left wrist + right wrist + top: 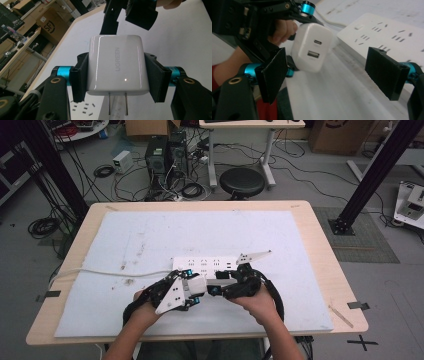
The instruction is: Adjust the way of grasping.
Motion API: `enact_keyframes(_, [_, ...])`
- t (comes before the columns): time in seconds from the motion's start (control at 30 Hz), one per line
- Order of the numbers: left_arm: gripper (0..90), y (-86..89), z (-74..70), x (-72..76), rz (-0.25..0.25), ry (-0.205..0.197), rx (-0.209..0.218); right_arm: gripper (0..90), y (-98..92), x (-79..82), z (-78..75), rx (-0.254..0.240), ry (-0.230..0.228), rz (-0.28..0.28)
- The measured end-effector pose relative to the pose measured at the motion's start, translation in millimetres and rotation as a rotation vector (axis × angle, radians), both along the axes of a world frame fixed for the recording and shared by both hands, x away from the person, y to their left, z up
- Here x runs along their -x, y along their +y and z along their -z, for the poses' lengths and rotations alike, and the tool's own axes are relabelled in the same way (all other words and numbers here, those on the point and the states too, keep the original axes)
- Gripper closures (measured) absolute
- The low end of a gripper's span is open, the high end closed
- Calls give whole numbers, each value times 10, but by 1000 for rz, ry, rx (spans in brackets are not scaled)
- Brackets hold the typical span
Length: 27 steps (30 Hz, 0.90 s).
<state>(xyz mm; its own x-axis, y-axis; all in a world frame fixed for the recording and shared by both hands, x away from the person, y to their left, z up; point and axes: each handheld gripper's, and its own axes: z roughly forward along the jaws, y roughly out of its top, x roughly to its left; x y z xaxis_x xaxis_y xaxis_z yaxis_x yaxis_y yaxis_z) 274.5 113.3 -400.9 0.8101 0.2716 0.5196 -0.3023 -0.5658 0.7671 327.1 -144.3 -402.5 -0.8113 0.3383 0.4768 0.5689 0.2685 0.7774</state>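
low over the mat, left claw point(117, 75) clamps the charger point(117, 65) prongs-down.

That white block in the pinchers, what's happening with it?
A person is working at a table with a gripper in each hand. The left gripper is clamped on a white charger, its two metal prongs sticking out. The right gripper is open, holding nothing, and sits just beside the charger. A white power strip lies on the white mat just beyond both grippers. The charger is not plugged in yet; it looks like it may go into the strip.
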Motion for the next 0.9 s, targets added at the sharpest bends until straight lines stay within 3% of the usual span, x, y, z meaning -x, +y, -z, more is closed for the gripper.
enact_keyframes(0.27, [426,-82,0,64,8,-34,9,196,105,7,75,-47,49,-27])
enact_keyframes(0.57, [426,-104,-34,99,15,-60,23,403,123,2,94,-134,77,-82])
enact_keyframes(0.9, [425,-131,-37,96,20,-66,10,540,151,14,107,-139,65,-107])
